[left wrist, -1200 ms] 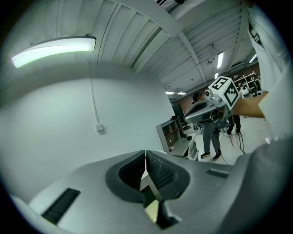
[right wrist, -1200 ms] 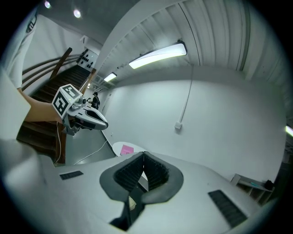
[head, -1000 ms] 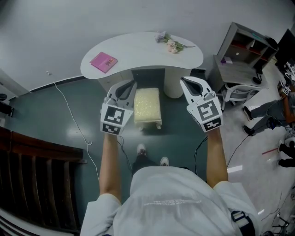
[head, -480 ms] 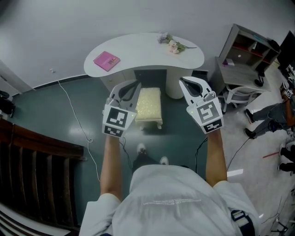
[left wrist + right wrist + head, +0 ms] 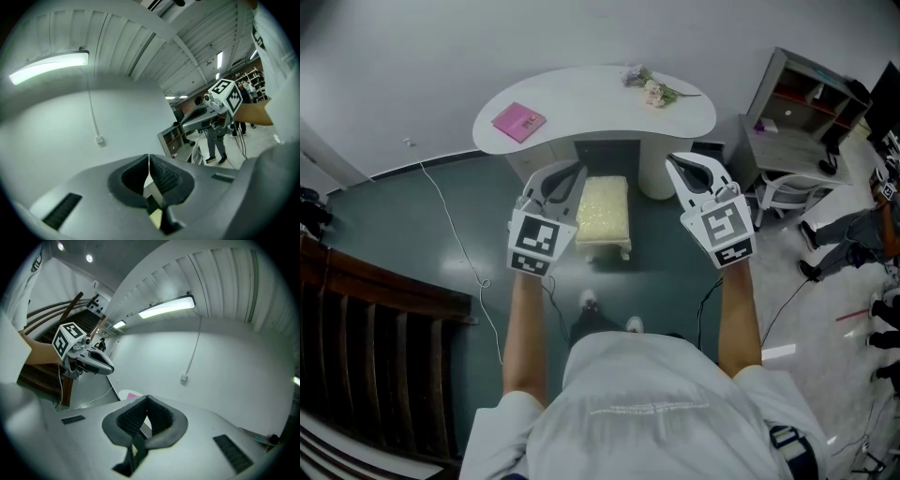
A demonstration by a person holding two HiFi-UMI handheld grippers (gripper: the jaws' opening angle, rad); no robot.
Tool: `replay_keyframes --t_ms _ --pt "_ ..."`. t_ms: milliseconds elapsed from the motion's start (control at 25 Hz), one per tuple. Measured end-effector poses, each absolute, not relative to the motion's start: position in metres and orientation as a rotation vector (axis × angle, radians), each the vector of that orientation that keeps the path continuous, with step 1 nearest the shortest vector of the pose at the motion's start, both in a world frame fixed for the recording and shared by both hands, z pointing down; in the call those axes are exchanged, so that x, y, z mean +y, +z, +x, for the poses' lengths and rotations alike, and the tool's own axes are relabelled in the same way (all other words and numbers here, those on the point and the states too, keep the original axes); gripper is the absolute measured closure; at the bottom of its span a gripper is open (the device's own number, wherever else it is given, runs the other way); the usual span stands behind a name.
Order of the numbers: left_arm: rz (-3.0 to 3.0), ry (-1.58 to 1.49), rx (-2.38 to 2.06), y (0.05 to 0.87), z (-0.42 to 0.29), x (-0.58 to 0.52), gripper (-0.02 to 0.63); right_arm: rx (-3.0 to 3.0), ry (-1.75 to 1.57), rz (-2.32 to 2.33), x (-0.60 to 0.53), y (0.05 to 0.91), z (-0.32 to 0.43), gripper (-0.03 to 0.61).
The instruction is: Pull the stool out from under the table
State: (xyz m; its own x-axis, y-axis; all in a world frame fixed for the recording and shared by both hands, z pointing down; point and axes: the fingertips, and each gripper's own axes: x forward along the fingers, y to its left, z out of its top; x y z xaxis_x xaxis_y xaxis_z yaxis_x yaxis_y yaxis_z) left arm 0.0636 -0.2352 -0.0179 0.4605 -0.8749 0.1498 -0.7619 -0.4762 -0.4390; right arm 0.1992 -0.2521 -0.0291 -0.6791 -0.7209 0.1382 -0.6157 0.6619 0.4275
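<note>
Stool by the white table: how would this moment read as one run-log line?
stool: on floor at table front, untouched | left claw: shut, empty | right claw: shut, empty | stage: pre-grasp

Desk (image 5: 591,98) top: white, smooth, low sheen.
Stool (image 5: 602,211) seat: pale yellow cloth with a nubby texture.
Floor (image 5: 412,239): dark teal, glossy, shows light reflections.
Left claw (image 5: 149,159) and right claw (image 5: 146,401): grey matt plastic shells. The pads (image 5: 133,420) are black, ribbed and look rubbery.
Railing (image 5: 366,347): dark wood, slight shine.
Shirt (image 5: 647,403): grey matt cloth.
</note>
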Motion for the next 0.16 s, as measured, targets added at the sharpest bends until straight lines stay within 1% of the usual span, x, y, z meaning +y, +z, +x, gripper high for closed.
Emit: replay_keyframes --t_ms 160 --pt "-2.405 -0.519 1.39 -0.0168 0.0677 -0.2354 0.592 -2.581 -0.504 1.072 -0.2534 -0.0276 0.2049 0.563"
